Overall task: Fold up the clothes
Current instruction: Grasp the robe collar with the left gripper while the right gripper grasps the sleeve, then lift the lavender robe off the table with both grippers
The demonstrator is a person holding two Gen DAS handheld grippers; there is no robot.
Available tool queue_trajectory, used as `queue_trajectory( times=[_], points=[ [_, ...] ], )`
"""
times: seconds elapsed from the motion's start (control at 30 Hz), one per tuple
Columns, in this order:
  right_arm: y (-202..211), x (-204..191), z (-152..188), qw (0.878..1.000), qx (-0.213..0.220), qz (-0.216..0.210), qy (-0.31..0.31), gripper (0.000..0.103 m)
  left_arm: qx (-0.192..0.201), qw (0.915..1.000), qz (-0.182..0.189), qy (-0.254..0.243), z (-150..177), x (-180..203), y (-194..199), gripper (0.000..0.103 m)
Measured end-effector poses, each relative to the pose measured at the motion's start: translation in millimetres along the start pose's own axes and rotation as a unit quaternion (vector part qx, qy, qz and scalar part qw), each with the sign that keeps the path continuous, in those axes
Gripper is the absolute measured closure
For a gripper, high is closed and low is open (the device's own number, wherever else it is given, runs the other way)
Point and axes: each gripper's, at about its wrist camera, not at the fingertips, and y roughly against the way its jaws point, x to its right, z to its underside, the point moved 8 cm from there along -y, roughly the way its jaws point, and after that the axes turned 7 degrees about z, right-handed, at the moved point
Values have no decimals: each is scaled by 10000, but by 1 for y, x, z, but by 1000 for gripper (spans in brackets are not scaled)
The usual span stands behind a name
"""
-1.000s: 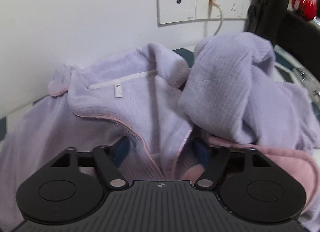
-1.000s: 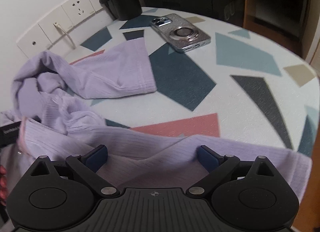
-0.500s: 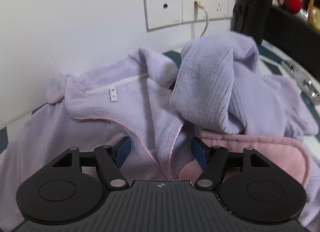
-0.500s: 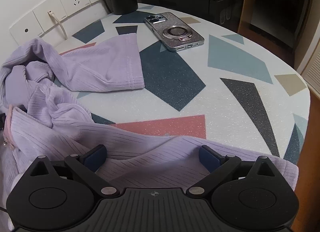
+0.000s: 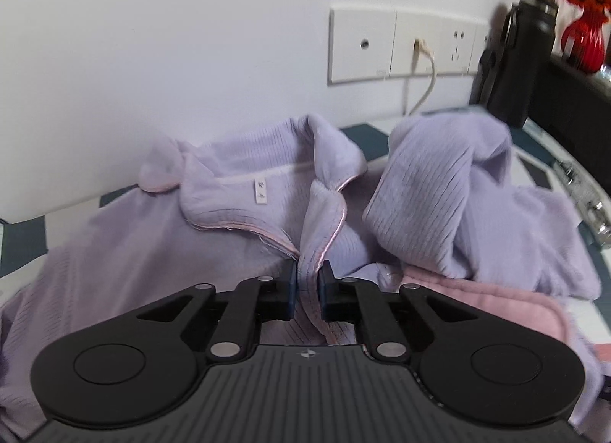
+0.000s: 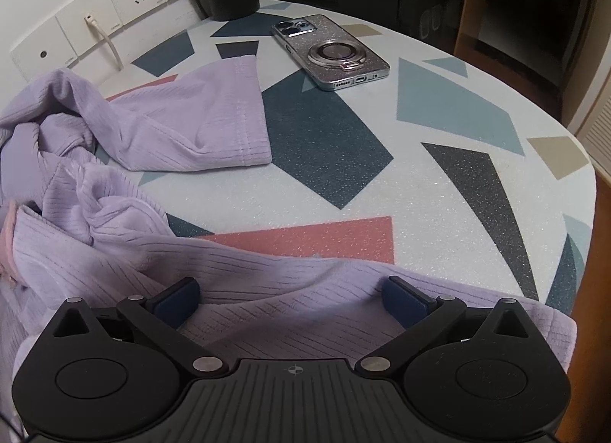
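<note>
The garment (image 5: 236, 252) is pale lilac with fine ribbed lines, its collar and front edges piped in soft pink, and its lining (image 5: 492, 301) shows plain pink. A small white label (image 5: 260, 189) sits at the neck. The surface (image 6: 439, 183) is speckled white, scattered with angular patches of dark teal, light blue, charcoal, coral and tan. The phone (image 6: 330, 51) glitters silver. The bottle (image 5: 523, 57) is black, the vase (image 5: 582, 42) bright red. Both tools are black with dark blue pads (image 6: 177, 299).
</note>
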Motion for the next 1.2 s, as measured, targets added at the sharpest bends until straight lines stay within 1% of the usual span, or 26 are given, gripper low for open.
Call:
queue_trajectory(
  times=[0.17, 0.27, 0.33, 0.4, 0.47, 0.53, 0.63, 0.67, 0.7, 0.77, 0.8, 0.83, 0.9, 0.93, 0.97, 1.03, 1.07, 1.1, 1.17, 1.2],
  points=[
    [13, 22, -6, 9988, 45, 15, -496, 1, 152, 9988, 246, 401, -5, -12, 31, 92],
    [30, 45, 0, 9965, 65, 81, -825, 1, 174, 9973, 375, 608, -3, -25, 39, 92],
    [43, 60, 7, 9941, 57, 117, -1077, 2, 224, 9970, 445, 591, -2, -29, 44, 92],
    [57, 76, 18, 9895, 17, 127, -1438, 2, 225, 9973, 551, 437, -3, -29, 46, 92],
    [72, 91, 42, 9797, -91, 77, -2004, 2, 85, 9974, 692, 154, -5, -25, 42, 92],
    [86, 106, 70, 9654, -230, 4, -2596, 2, -50, 9972, 724, -154, -7, -23, 30, 89],
    [91, 118, 118, 9501, -590, -14, -3064, 3, -252, 9963, 764, -308, -4, -23, 7, 87],
    [91, 120, 134, 9425, -723, -66, -3261, 6, -291, 9961, 767, -323, -4, -22, 3, 87],
    [91, 122, 148, 9344, -856, -119, -3456, 7, -330, 9959, 770, -337, -3, -22, -1, 84],
    [91, 120, 173, 9155, -1072, -294, -3868, 7, -422, 9948, 863, -345, -1, -20, -8, 69],
    [90, 117, 180, 9103, -1108, -355, -3974, 7, -490, 9938, 937, -336, -1, -18, -11, 44],
    [89, 115, 187, 9049, -1144, -416, -4079, 8, -520, 9935, 957, -335, 0, -17, -14, 32],
    [88, 111, 197, 8942, -1177, -553, -4284, 11, -461, 9939, 919, -401, 1, -15, -18, 32],
    [86, 110, 200, 8889, -1175, -629, -4383, 13, -430, 9942, 878, -451, 1, -13, -19, 34],
    [85, 108, 203, 8834, -1172, -705, -4482, 13, -383, 9946, 834, -478, 0, -12, -19, 39],
    [84, 108, 207, 8711, -1157, -831, -4700, 17, -249, 9960, 704, -493, -6, -11, -13, 67],
    [83, 110, 208, 8652, -1149, -881, -4801, 18, -195, 9965, 640, -492, -9, -12, -10, 73],
    [82, 112, 209, 8592, -1141, -930, -4901, 20, -168, 9969, 610, -474, -12, -13, -6, 83],
    [80, 114, 208, 8463, -1144, -1035, -5099, 23, -125, 9974, 553, -446, -16, -15, 1, 86],
    [79, 115, 208, 8422, -1145, -1092, -5154, 26, -134, 9975, 533, -451, -17, -16, 3, 87]
  ],
)
